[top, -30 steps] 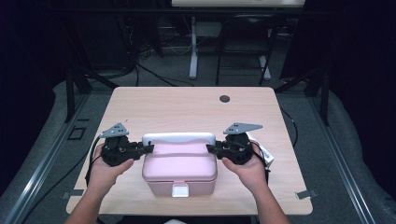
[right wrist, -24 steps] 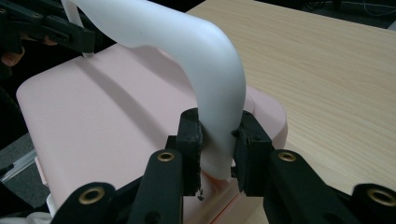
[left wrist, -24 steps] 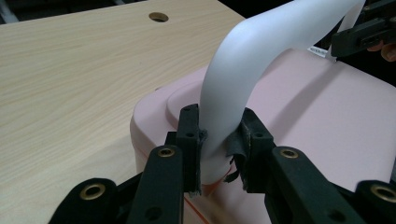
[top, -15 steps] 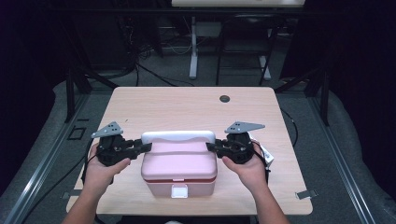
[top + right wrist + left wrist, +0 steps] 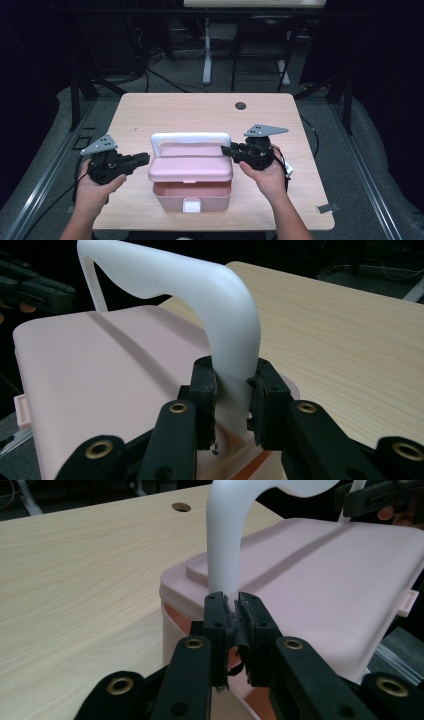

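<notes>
Right gripper [image 5: 226, 149] jaws clamped on white handle [image 5: 190, 138], left gripper [image 5: 145, 159] jaws just closing, empty, beside pink box [image 5: 190, 170]

At the bottom centre, the left hand-held gripper [image 5: 233, 602] has just been closing, its jaws nearly together with nothing between them, just short of the white handle [image 5: 227, 540] on the pink box [image 5: 325, 585]; the wooden bench [image 5: 75, 580] spreads to the left.

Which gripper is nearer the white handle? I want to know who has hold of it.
Right. The right gripper clamps the white handle at its end; the left gripper, jaws just closing on nothing, sits off its other end.
</notes>
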{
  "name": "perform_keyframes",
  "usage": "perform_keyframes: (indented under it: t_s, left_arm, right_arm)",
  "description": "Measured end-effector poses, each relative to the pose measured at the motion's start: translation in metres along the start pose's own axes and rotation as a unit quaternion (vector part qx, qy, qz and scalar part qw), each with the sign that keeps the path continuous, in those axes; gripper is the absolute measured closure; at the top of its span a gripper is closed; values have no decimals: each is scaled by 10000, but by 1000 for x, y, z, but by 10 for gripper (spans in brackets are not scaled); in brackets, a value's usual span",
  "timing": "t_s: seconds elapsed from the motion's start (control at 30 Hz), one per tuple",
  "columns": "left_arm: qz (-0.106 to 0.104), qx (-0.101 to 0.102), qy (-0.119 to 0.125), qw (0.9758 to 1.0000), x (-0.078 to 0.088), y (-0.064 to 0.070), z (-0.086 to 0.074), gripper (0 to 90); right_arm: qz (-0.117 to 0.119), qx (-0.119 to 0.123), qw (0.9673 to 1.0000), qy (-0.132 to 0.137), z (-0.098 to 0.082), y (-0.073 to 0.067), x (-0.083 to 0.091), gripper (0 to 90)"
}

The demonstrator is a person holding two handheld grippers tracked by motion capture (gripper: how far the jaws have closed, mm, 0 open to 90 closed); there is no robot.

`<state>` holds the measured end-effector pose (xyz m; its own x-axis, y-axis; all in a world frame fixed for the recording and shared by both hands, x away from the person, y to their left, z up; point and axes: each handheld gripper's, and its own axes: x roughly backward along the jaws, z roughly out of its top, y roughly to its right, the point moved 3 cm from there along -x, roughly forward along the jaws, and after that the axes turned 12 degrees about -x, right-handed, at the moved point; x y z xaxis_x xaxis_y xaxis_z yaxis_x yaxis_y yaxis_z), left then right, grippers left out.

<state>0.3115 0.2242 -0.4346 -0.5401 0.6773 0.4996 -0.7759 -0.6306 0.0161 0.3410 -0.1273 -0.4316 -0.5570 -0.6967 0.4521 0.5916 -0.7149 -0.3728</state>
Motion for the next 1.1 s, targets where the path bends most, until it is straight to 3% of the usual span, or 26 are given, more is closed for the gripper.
perform_keyframes:
  t_s: [0.23,0.73,1.1]
  left_arm:
    - [59,1,-33,10000,5,3,-4,891]
    - [26,42,-245,9997,4,11,-16,896]
    - [-279,-36,-289,9992,-8,26,-14,896]
  right_arm:
    - [91,-75,9999,72,5,2,0,743]
    - [277,-154,9994,121,12,4,-2,744]
    - [279,-175,9994,102,12,7,-1,744]
